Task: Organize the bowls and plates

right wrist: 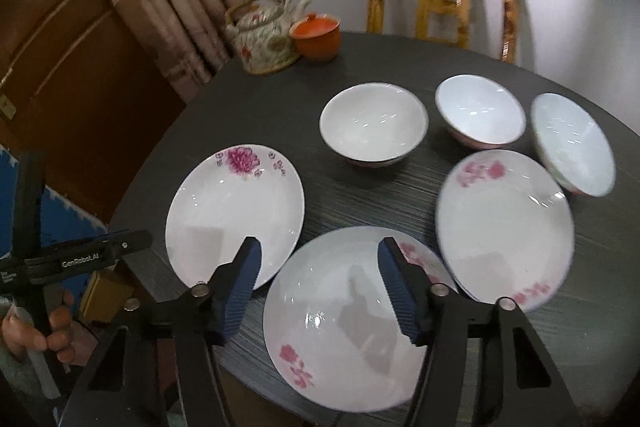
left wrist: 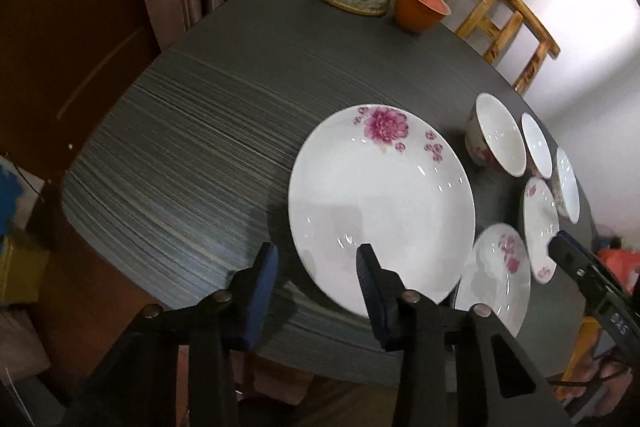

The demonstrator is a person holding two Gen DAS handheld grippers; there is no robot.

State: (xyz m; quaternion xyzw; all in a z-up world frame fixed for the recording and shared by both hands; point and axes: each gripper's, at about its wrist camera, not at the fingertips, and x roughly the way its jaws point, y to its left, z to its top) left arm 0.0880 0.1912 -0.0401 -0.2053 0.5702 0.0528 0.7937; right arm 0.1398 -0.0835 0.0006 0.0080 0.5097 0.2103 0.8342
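Glazed and slick, the near plate (right wrist: 352, 327) wants a rim grip; right gripper (right wrist: 320, 291) hangs wide above it; left gripper (left wrist: 316, 291) gapes empty beside the left plate (left wrist: 380, 203).

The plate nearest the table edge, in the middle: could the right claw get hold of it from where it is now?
Probably yes. The right claw hangs open right over that plate, its rim faces the claw, and nothing lies on it or in between. The neighbouring plates sit close but seem not to overlap it.
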